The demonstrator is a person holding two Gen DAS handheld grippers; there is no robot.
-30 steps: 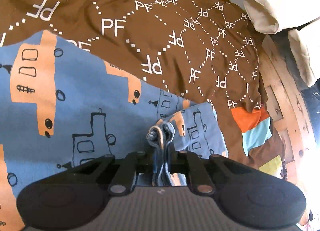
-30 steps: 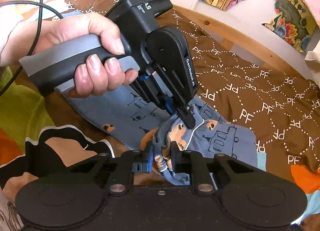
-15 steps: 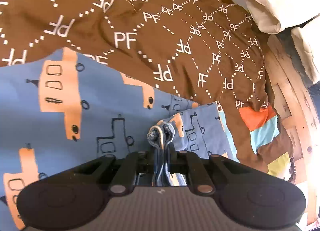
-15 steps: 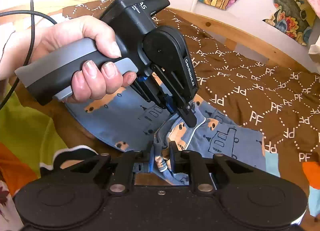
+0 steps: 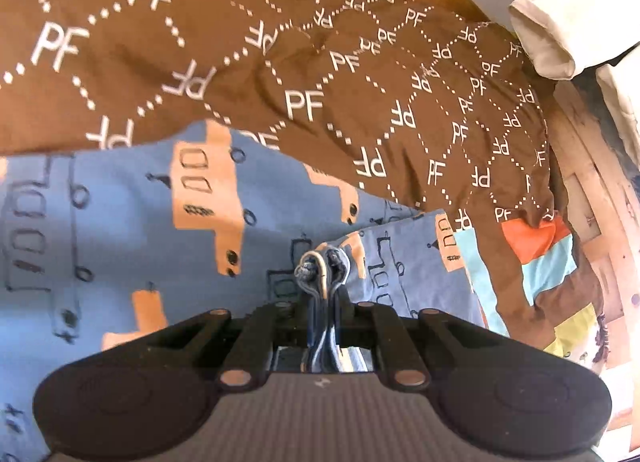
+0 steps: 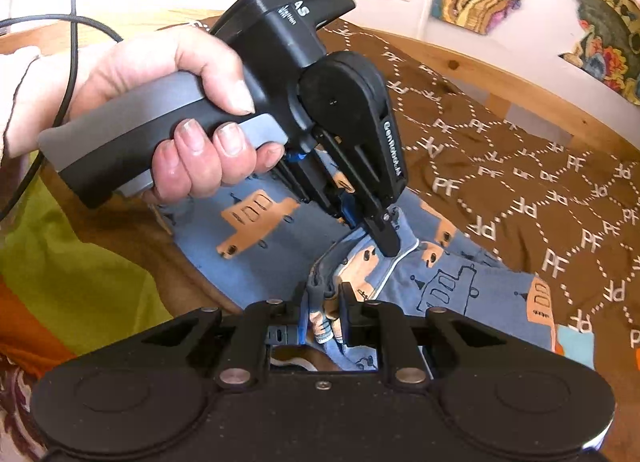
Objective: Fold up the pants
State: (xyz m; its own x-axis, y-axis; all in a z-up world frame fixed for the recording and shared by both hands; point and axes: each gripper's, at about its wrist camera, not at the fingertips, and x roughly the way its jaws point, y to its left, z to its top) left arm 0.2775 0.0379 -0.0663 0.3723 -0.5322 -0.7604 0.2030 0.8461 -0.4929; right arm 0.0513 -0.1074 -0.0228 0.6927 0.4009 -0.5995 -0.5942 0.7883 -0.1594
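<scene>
The left claw (image 6: 386, 240) is nearly closed, pinching a bunched edge of the one pair of blue pants (image 5: 132, 222), held by a hand (image 6: 176, 102). Just beside it, the right claw (image 6: 324, 298) is clamped narrow on the same edge. The pants lie on the brown bedspread (image 5: 280, 62).

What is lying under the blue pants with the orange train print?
Under the blue pants with the orange train print lies a brown bedcover with white PF letters, visible all around them. The part directly beneath the pants is covered, so nothing more can be seen there.
</scene>
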